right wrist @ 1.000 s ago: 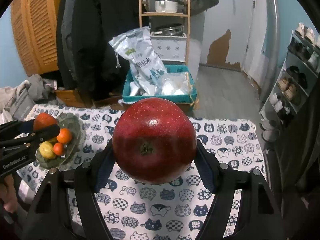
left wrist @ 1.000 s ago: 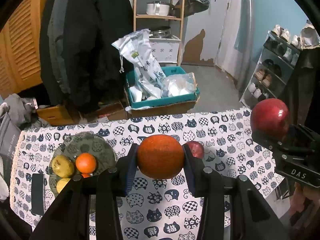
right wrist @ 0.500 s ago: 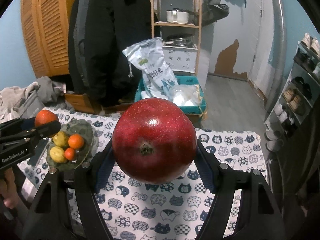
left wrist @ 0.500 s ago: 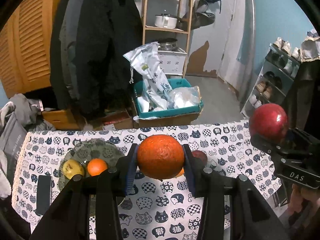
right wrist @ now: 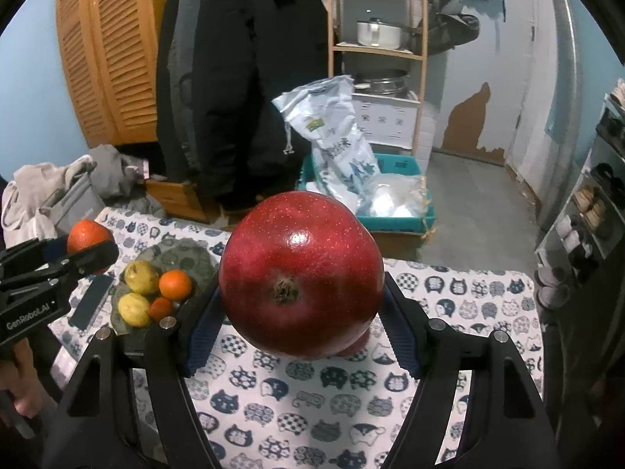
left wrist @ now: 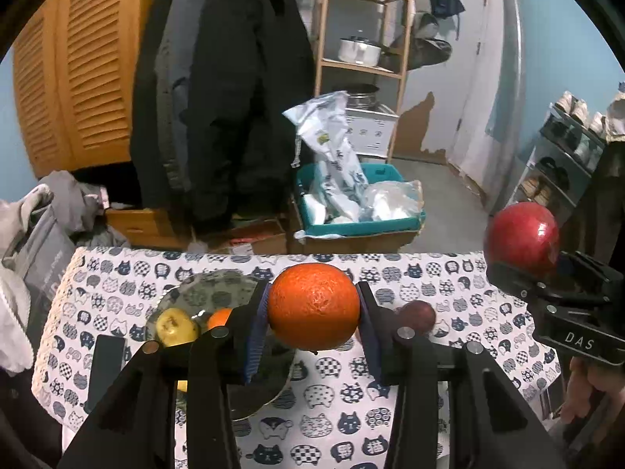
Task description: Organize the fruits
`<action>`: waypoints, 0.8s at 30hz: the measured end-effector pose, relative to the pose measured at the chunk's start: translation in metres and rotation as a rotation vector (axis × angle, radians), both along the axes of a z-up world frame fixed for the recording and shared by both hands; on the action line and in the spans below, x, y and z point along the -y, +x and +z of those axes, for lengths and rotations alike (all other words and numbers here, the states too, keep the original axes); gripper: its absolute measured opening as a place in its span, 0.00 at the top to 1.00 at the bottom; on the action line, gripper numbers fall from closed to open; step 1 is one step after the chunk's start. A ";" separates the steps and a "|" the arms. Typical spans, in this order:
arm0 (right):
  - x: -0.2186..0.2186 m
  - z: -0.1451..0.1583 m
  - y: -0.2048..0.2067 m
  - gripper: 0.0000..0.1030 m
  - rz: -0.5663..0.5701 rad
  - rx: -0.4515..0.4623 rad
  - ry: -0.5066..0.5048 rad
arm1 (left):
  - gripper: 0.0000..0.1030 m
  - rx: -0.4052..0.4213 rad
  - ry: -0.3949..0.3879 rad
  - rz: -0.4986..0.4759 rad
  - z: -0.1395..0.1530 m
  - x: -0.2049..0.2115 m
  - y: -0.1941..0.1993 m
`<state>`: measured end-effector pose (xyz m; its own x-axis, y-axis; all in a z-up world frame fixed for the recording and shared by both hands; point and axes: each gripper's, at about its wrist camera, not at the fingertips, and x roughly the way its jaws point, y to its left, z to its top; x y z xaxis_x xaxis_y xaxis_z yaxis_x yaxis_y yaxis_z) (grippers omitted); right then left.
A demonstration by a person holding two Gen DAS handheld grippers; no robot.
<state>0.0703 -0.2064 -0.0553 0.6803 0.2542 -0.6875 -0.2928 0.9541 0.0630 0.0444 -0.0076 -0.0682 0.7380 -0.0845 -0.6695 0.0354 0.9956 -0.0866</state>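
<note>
Raised higher above the table than a second ago, both grippers, with more of the room now in view and the plate smaller and lower in frame. Left gripper (left wrist: 314,308) clamped on an orange (left wrist: 314,306), blue pads pressed against its two sides, held in the air above the cat-print tablecloth (left wrist: 449,293). Right gripper (right wrist: 300,308) clamped the same way on a large red apple (right wrist: 300,273), stem end facing the camera, also held clear of the cloth. Seen from the left wrist, apple and right gripper off to the right, well apart from the orange.

On the table's left side, a dark glass plate (right wrist: 177,256) holding two yellow fruits (right wrist: 141,276) and two small orange ones (right wrist: 175,284), all touching or nearly so. Just left of the plate, a flat dark phone-like slab (right wrist: 90,301). Lying on the cloth between the two grippers, a small dark red fruit (left wrist: 418,314), partly hidden.

Beyond the table: black coats (left wrist: 218,97) hanging, a wooden shelf (left wrist: 367,66) with a metal pot, a teal bin (left wrist: 363,226) stuffed with plastic bags.
</note>
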 end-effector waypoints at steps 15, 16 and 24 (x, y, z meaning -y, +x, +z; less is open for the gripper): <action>-0.073 -0.013 0.021 0.28 0.109 -0.040 0.021 | 0.58 -0.049 -0.028 0.121 -0.020 -0.066 0.003; -0.078 -0.014 0.023 0.28 0.114 -0.045 0.024 | 0.58 -0.053 -0.029 0.124 -0.022 -0.069 0.004; -0.112 -0.030 0.033 0.28 0.160 -0.093 0.031 | 0.58 -0.088 -0.033 0.155 -0.040 -0.091 0.005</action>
<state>0.1035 -0.0946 -0.0858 0.5633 0.3761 -0.7357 -0.4323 0.8930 0.1255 0.0493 0.0837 -0.1082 0.6824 0.0028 -0.7310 -0.1272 0.9852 -0.1149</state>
